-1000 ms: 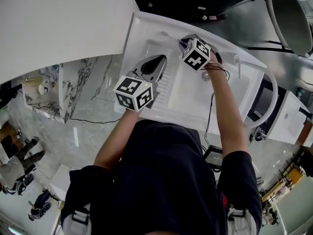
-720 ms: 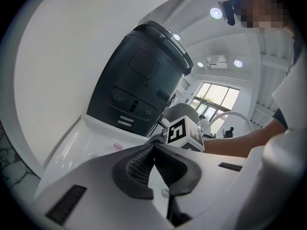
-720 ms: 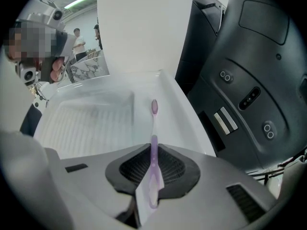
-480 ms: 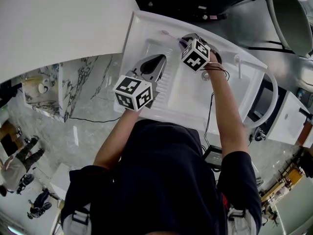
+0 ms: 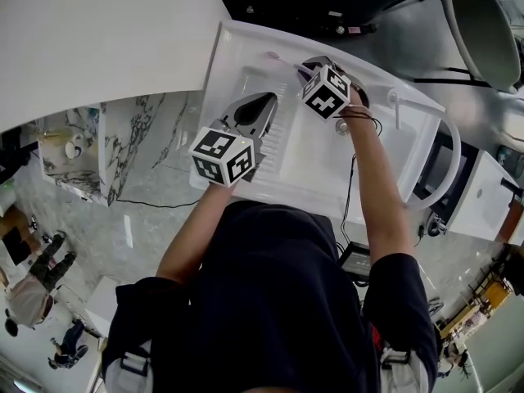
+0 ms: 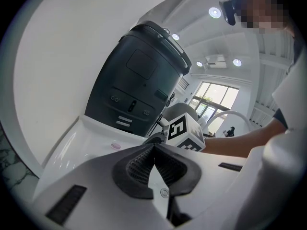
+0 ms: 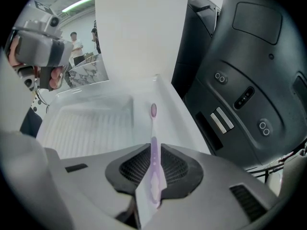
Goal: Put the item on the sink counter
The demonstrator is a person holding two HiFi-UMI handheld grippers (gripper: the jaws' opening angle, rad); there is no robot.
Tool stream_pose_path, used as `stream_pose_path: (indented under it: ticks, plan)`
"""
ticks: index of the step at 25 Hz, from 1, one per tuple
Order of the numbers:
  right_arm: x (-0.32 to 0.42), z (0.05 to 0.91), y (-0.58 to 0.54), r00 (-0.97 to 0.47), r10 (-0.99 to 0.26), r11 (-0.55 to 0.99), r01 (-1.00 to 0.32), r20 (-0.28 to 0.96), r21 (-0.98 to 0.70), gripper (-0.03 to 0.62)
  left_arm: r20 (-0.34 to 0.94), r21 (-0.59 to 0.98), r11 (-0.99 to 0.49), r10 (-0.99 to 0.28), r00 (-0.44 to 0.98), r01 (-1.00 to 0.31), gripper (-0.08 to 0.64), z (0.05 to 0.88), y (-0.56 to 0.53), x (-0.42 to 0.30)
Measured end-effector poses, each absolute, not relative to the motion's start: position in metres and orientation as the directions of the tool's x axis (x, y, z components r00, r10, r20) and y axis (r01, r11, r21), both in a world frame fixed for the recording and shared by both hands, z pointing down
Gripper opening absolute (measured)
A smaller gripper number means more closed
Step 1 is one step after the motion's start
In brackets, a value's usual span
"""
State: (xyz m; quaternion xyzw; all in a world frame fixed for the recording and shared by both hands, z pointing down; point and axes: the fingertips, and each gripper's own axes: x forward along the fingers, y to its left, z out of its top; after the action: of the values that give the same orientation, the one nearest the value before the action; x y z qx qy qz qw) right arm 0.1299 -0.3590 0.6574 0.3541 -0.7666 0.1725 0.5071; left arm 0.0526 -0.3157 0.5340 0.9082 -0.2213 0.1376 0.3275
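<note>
Over the back ledge of the white sink counter (image 5: 242,42), the right gripper (image 7: 153,148) has its jaws pinched on the handle of a purple toothbrush (image 7: 153,124). The handle runs straight out between the ribbed pads, bristle end forward. In the right gripper view the brush head sits above the flat strip of counter between the ribbed basin floor (image 7: 91,123) and the dark grey machine housing (image 7: 249,56) behind the sink. Head view agrees: the toothbrush (image 5: 282,60) points along the far rim, out ahead of the right gripper (image 5: 304,70). The left gripper view shows the pink brush head low and close to that ledge. Whether it touches the surface, cannot tell.

Left gripper (image 6: 154,150): jaws fully together, nothing between them. In the head view it hangs over the near-left part of the basin (image 5: 273,98), just beside the right one, doing no work.

Progress, as a judgement: carry and positioning look done, and the item is at the target spot on the counter. The placing itself is not done, since the jaws are clamped on the handle and the brush is not lying free. What's left is to lower until the handle rests flat on the ledge, open the jaws, then back the gripper off without dragging the brush. The ledge looks narrow, with the basin on one side, so a skewed release could roll the brush into the basin.
</note>
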Motion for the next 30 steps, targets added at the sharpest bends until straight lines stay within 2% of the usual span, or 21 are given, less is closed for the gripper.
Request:
stream_pose_path:
  ticks: [12,19,30]
  plan:
    - [0.123,0.626,-0.353,-0.251,-0.453,0.633,-0.766,0.856,0.11,0.063,0.381,0.513,-0.709,-0.317,0.868,-0.484,0.011,0.518,-0.304,0.056]
    - [0.116,0.6,-0.343,-0.267,-0.514,0.535,-0.843,0.815,0.061,0.059,0.364,0.49,-0.722,-0.339,0.867,-0.488,0.011,0.506,-0.295,0.052]
    - [0.099,0.526,-0.321,-0.392,-0.644,0.486,-0.873,0.657,-0.044,0.041,0.353,0.409,-0.762,-0.376,0.857,-0.503,0.011,0.48,-0.276,0.06]
